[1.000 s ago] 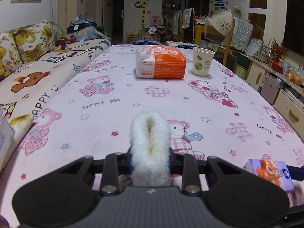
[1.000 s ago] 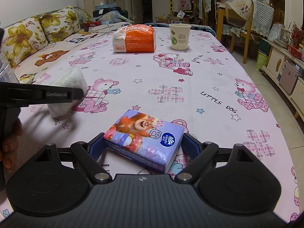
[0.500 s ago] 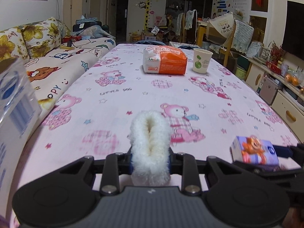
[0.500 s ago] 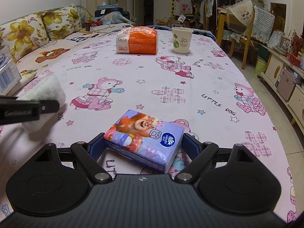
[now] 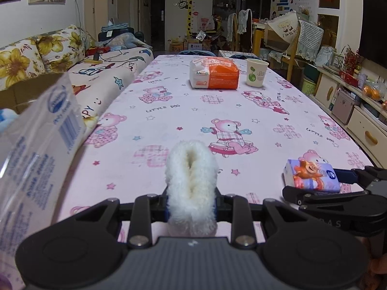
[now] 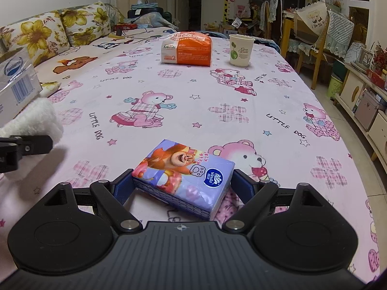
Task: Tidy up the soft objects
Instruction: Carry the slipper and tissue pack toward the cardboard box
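My left gripper is shut on a white fluffy soft item, held upright above the near end of the pink table; it also shows at the left edge of the right wrist view. My right gripper is shut on a purple cartoon tissue pack, also seen at the lower right of the left wrist view. An orange-and-white soft pack lies at the far end of the table, also in the right wrist view.
A paper cup stands right of the orange pack. A clear plastic-wrapped pack stands close at the left edge. A sofa with floral cushions runs along the left. Cabinets line the right.
Both grippers have drawn back toward the near end of the table with their loads. The plastic-wrapped pack has come into view at the left and now looms larger.
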A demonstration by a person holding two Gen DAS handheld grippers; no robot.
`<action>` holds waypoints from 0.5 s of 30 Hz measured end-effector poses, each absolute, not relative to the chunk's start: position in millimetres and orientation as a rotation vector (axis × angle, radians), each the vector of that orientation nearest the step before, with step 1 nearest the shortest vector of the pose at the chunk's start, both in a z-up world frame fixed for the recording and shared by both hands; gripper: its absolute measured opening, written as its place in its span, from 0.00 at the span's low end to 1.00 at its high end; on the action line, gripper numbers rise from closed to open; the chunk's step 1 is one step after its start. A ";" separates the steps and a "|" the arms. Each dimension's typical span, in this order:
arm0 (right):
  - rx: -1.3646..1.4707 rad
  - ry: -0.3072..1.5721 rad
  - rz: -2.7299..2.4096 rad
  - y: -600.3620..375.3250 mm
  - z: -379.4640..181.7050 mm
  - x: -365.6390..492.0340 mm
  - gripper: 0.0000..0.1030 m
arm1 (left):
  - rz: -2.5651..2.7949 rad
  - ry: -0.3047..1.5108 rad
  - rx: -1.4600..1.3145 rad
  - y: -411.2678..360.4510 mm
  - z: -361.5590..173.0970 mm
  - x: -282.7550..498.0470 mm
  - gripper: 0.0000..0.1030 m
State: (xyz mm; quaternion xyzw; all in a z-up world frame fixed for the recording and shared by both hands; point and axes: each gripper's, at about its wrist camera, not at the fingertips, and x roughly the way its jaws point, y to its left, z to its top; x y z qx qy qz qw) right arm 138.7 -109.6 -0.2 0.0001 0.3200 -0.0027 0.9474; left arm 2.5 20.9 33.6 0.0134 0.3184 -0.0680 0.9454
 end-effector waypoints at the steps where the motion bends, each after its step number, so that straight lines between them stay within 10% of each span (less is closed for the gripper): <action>1: 0.004 0.650 -0.005 -109.4 0.9 137.3 1.00 | -0.139 0.646 0.027 21.1 35.6 -0.3 0.26; 15: 0.016 0.630 0.004 -100.5 10.7 120.9 1.00 | -0.151 0.571 0.048 32.4 62.9 -30.0 0.26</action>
